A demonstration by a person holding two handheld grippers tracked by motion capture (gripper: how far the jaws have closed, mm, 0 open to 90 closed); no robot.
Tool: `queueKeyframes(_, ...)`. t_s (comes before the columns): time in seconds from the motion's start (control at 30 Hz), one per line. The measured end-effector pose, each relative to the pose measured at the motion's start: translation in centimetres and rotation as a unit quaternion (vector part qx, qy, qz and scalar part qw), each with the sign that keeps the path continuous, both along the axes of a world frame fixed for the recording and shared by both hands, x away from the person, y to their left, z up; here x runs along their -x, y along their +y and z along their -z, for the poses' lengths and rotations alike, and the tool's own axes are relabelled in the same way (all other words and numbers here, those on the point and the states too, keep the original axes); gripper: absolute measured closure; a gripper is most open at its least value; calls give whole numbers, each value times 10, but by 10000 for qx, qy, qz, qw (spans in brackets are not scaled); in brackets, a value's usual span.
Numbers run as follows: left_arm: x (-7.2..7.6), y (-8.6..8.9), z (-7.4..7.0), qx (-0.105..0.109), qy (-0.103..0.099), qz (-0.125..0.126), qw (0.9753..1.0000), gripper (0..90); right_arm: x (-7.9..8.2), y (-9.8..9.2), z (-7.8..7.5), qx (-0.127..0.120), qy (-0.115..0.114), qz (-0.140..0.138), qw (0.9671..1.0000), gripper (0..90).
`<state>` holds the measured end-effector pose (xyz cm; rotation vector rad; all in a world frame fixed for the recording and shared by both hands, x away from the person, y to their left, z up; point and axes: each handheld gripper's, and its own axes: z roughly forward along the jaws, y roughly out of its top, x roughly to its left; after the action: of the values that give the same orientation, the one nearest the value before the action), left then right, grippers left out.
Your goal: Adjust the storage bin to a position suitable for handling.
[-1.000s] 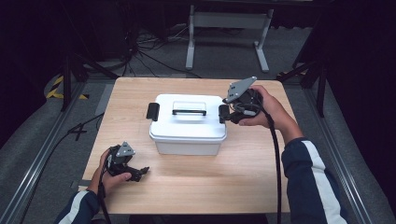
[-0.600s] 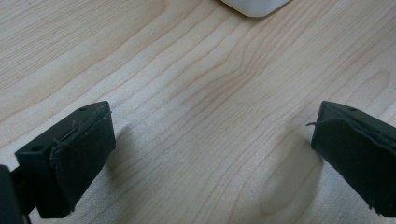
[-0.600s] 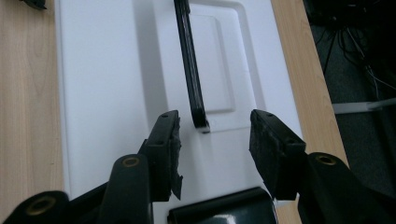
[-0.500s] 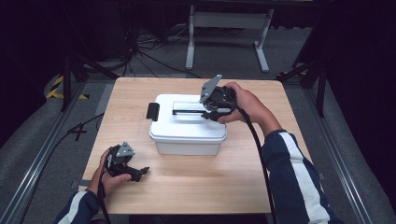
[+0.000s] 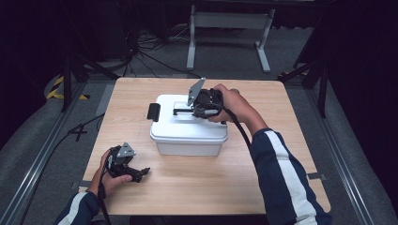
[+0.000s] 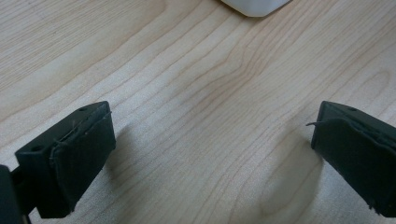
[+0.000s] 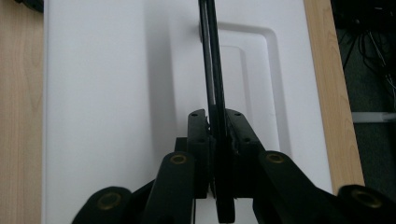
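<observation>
Over from the right end of the box comes the right claw (image 5: 196, 110), and now it sits above the lid, its jaws pinched tight on the thin black handle (image 7: 211, 60) that stands up along the lid's middle. From the right gripper view the reason is plain: the handle is raised out of its shallow recess, so the two pads can close on it from either side and grip it edge-on, ready, one would judge, for a lift. The white box (image 5: 187, 133) itself rests in the middle of the surface (image 5: 263, 187), a little toward the far edge, with a black latch (image 5: 153, 112) showing at its left end. Down by the near left corner, the left claw (image 5: 141, 173) waits, jaws spread wide with nothing between them, pads low over bare wood. It points toward the box, whose white corner (image 6: 254, 6) peeks in at the top of the left gripper view. Parked there, it stays clear of the lid yet near enough, probably, to steady the box if the lid sticks.
</observation>
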<state>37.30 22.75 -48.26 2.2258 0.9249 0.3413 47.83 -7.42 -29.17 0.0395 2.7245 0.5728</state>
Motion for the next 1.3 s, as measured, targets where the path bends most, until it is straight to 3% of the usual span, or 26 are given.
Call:
queueKeyframes(0.53,-1,0,0,-8,-8,33,10000,1,0,2,-6,-151,-265,-277,9991,843)
queueKeyframes(0.77,-1,0,0,-7,0,34,10000,1,4,-3,-15,-360,-319,-244,9985,845)
queueKeyframes(1.3,0,0,-1,-21,38,38,10000,1,13,-19,-32,-511,-514,-211,9971,845)
